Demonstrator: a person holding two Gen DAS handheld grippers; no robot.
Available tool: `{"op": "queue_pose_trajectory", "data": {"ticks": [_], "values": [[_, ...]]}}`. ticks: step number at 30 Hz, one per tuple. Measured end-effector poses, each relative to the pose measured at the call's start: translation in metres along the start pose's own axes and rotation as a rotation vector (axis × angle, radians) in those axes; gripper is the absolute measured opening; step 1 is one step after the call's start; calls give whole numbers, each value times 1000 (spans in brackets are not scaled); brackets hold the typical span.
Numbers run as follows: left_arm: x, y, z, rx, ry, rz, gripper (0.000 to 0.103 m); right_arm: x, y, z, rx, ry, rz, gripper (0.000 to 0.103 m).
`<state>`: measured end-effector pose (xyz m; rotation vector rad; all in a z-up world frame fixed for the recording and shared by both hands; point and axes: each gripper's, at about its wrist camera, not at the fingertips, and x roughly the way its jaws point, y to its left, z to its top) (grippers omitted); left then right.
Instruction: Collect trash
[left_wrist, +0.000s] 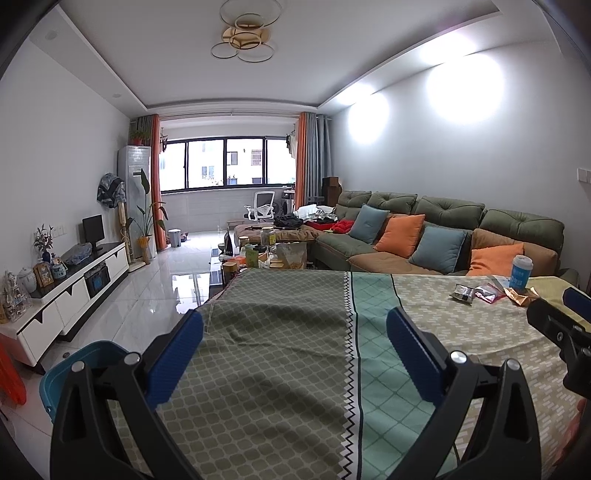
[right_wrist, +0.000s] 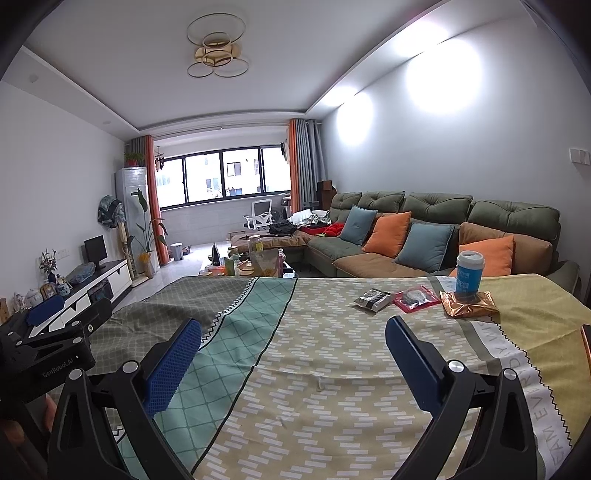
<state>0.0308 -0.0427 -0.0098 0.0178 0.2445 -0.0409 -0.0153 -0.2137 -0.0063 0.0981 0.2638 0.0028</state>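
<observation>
Three pieces of trash lie in a row on the cloth-covered table (right_wrist: 314, 369): a black-and-white wrapper (right_wrist: 372, 298), a red packet (right_wrist: 415, 299) and a crinkled gold wrapper (right_wrist: 469, 307). A blue-and-white cup (right_wrist: 469, 275) stands on the gold wrapper. My right gripper (right_wrist: 293, 332) is open, well short of them, with nothing between its fingers. My left gripper (left_wrist: 295, 328) is open too, over the green part of the cloth, with the black-and-white wrapper (left_wrist: 461, 294), red packet (left_wrist: 489, 293) and cup (left_wrist: 521, 272) far off to its right.
A teal bin (left_wrist: 74, 373) stands on the floor at the table's left edge. Beyond the table is a cluttered coffee table (left_wrist: 258, 258), a green sofa (left_wrist: 424, 225) with cushions on the right and a white TV cabinet (left_wrist: 74, 291) on the left.
</observation>
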Motion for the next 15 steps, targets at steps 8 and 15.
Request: {"op": "queue_pose_trajectory", "data": {"ticks": [8, 15], "values": [[2, -4, 2, 15, 36, -22, 100, 1, 0, 0, -3, 11, 4, 99], [46, 2, 3, 27, 252, -56, 100, 14, -13, 3, 17, 103, -5, 99]]}}
